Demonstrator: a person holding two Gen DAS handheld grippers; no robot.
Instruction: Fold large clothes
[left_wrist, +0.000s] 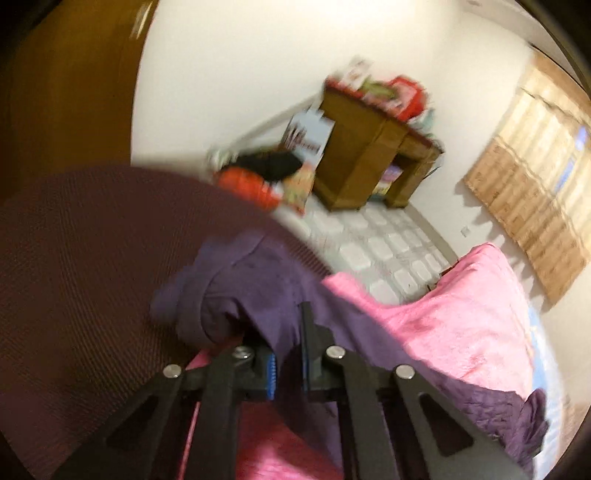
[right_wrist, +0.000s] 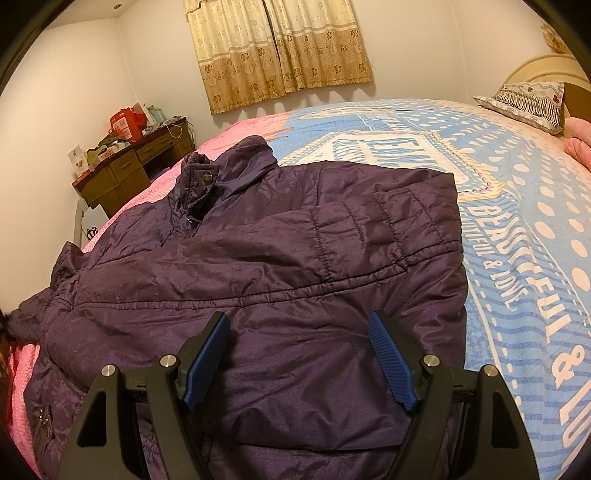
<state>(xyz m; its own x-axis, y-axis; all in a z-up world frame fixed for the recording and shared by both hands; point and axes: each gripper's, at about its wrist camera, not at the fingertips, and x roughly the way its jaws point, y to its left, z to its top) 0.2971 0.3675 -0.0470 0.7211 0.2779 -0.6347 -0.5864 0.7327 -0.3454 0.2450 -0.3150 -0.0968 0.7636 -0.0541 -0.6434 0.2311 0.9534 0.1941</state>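
Left wrist view: the left hand-held gripper (left_wrist: 286, 347) has its jaws drawn nearly together on a fold of the purple jacket (left_wrist: 266, 295), and cloth fills the narrow gap between the blue pads. The picture is blurred. This part of the jacket hangs off the pink blanket (left_wrist: 443, 325) at the edge of the bed, with a dark maroon surface close on the jacket's left. Beyond the jacket, across a tiled floor (left_wrist: 384, 251), stands a wooden counter (left_wrist: 369, 155) piled with clutter.

Right wrist view: the right hand-held gripper (right_wrist: 299, 354) hovers over the jacket's lower body with its jaws wide apart and nothing between them. The purple jacket (right_wrist: 258, 251) lies mostly flat on the bed, collar away from the camera, 1 sleeve folded across its front, half on the pink blanket (right_wrist: 144, 199) and half on the blue printed sheet (right_wrist: 535, 229). A pillow (right_wrist: 528, 99) lies well beyond the jacket.

The jacket looks quilted, light and soft, with a slick shell that will likely slide and puff back. A seam, hem or cuff should give a surer hold than the smooth panel.
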